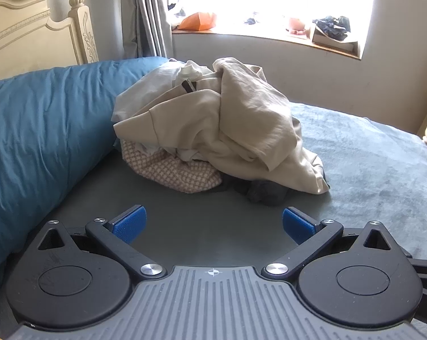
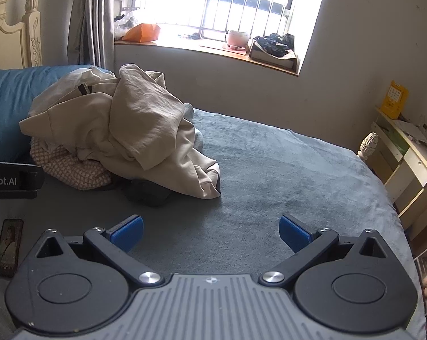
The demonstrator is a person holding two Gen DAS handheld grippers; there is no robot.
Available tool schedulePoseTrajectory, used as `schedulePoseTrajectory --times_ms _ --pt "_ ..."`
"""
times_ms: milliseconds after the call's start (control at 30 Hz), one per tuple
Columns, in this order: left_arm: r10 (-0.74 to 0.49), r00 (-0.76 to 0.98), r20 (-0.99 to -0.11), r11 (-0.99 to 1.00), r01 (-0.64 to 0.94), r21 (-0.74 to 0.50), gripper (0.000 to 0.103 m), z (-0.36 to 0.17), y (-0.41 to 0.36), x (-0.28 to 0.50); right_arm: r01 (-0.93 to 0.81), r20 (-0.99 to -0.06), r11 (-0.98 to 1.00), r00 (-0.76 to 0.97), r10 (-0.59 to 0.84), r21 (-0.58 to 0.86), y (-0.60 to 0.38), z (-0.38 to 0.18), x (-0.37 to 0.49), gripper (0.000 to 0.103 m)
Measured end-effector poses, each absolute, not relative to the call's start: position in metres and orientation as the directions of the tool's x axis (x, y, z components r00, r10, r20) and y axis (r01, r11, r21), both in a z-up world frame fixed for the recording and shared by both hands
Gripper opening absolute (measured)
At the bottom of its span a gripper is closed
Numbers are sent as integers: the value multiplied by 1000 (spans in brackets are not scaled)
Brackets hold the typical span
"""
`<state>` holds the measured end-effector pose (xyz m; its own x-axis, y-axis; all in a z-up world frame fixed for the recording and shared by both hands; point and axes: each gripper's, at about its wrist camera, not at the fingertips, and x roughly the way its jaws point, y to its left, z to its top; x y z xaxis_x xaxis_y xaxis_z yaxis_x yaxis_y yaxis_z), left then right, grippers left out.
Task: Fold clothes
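From the left wrist, the left tool (image 1: 213, 223) stands wide, its two blue pads (image 1: 130, 223) holding nothing above the grey bed (image 1: 369, 170). Straight ahead of it lies one pile (image 1: 213, 124) of clothes: a beige hoodie (image 1: 250, 119) on top, one checked garment (image 1: 179, 172) under its left side, one dark item (image 1: 267, 192) nearest the tool. One blue duvet (image 1: 43, 130) runs along the tool's left. From the right wrist, the right tool (image 2: 210, 233) is also spread wide and empty over the bed (image 2: 298, 175). The same pile (image 2: 123, 133) sits ahead and to its left, well apart from the pads. One phone (image 2: 9, 246) lies flat on the bed just left of the tool.
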<state>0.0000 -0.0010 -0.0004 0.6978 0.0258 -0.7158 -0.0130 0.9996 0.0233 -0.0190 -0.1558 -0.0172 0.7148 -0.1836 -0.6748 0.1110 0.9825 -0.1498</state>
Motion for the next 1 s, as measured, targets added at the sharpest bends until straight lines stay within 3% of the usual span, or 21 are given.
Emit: schedulePoseTrajectory --times_ms 1000 --pt "99 741 -664 994 -46 96 103 -7 14 -7 188 -717 978 670 -193 -88 -176 -18 -22 103"
